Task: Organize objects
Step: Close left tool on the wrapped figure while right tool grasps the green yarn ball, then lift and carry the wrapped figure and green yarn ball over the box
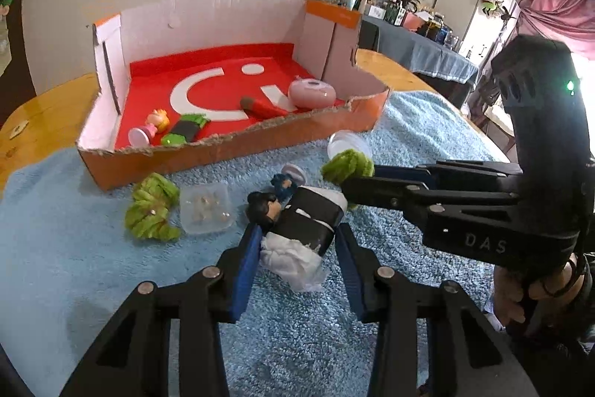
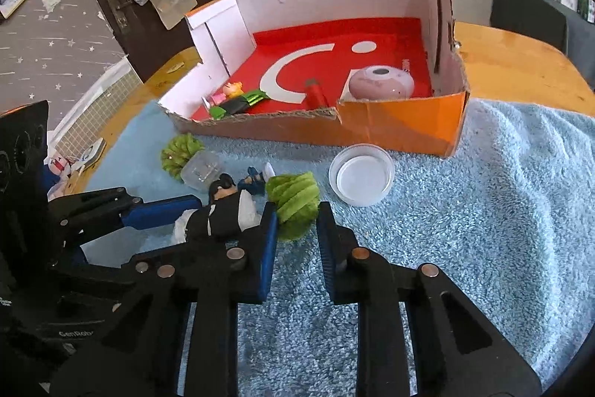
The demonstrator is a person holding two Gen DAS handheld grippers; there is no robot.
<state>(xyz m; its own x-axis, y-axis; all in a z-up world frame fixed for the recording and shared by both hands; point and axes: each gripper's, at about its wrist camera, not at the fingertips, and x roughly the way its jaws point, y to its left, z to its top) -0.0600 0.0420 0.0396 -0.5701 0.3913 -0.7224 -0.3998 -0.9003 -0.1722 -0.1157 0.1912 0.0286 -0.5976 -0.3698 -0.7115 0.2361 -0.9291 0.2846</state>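
Note:
A doll in black and white clothes (image 1: 308,218) lies on the blue towel (image 1: 74,266). My left gripper (image 1: 299,233) is shut on it, a blue pad on each side of its body. A fuzzy green scrunchie (image 2: 293,199) sits just right of the doll, and my right gripper (image 2: 296,211) is shut on it at the fingertips. In the left wrist view the right gripper (image 1: 344,183) reaches in from the right with the green scrunchie (image 1: 347,168) at its tip. An orange cardboard box (image 1: 230,159) with a red floor stands behind them.
The box holds a pink round case (image 1: 312,93), a red item (image 1: 264,108), a small pink figure (image 1: 152,127) and a green and black item (image 1: 184,133). On the towel lie a second green scrunchie (image 1: 150,211), a clear bead box (image 1: 206,207), a small blue figure (image 1: 286,181) and a clear round dish (image 2: 360,173).

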